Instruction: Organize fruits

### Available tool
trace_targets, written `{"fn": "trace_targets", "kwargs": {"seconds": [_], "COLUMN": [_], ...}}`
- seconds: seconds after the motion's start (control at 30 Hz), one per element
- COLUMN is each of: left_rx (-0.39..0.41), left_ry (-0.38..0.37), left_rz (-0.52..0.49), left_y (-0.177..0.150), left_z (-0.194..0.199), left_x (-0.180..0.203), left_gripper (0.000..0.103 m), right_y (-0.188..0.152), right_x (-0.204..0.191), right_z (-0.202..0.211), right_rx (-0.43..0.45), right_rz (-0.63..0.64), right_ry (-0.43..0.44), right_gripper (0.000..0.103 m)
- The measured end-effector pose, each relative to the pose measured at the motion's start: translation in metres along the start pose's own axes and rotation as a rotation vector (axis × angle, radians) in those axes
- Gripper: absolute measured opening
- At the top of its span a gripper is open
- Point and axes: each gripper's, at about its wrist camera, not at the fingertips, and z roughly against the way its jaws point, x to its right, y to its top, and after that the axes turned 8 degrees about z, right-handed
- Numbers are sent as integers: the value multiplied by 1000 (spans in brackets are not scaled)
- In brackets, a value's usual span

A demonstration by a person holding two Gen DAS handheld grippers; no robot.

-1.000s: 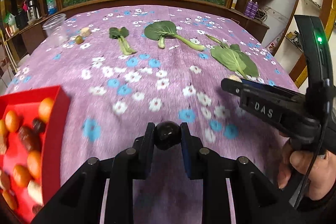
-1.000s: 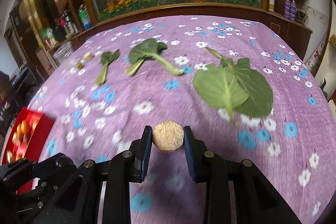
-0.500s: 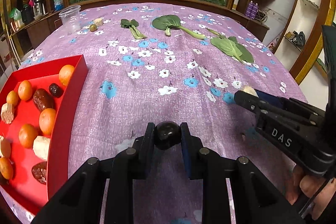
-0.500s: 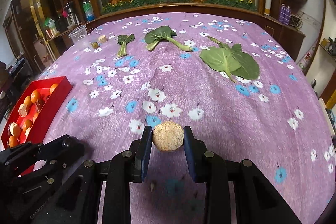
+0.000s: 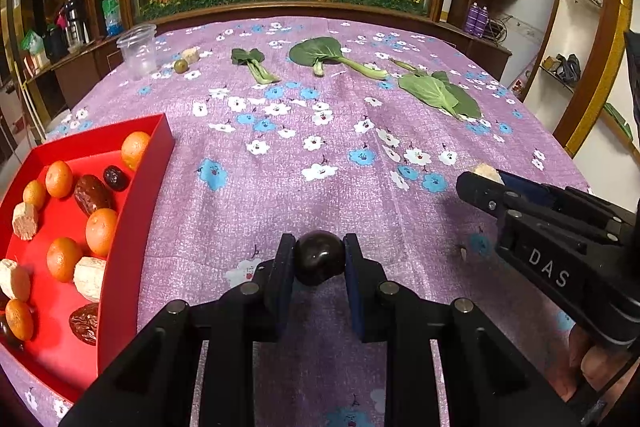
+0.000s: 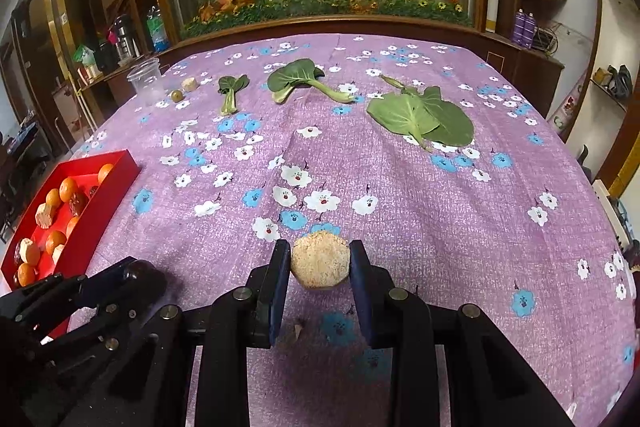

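The left hand-held gripper [image 5: 316,259] is clamping a dark round fruit [image 5: 319,257] and the right hand-held gripper [image 6: 319,265] is pinching a pale rough chunk [image 6: 319,259], both hovering right of the red tray [image 5: 132,211]. Next, I reckon, both loads are going leftward over its wall, dodging the oranges [image 5: 101,231] and dates [image 5: 93,191] inside; beyond the tray, leafy greens [image 5: 438,93] are lying clear of the route.

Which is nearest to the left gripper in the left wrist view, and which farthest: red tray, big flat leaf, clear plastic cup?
From the left gripper, which is shut on a dark round fruit:
1. Red tray, close by on the left.
2. Big flat leaf, farther off on the right, past mid-table.
3. Clear plastic cup, at the far left edge of the table.
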Motion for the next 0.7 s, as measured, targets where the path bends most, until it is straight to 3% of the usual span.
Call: {"fn": "trace_targets", "kwargs": {"seconds": [0.7], "left_rx": [42], "left_ry": [31], "left_rz": [-52], "left_y": [-4], "left_z": [5], "left_x": [8], "left_gripper": [23], "right_y": [0], "right_x": [-1], "right_z": [8], "right_rx": [50], "right_rz": [-18], "right_ry": [-16], "right_gripper": [32]}}
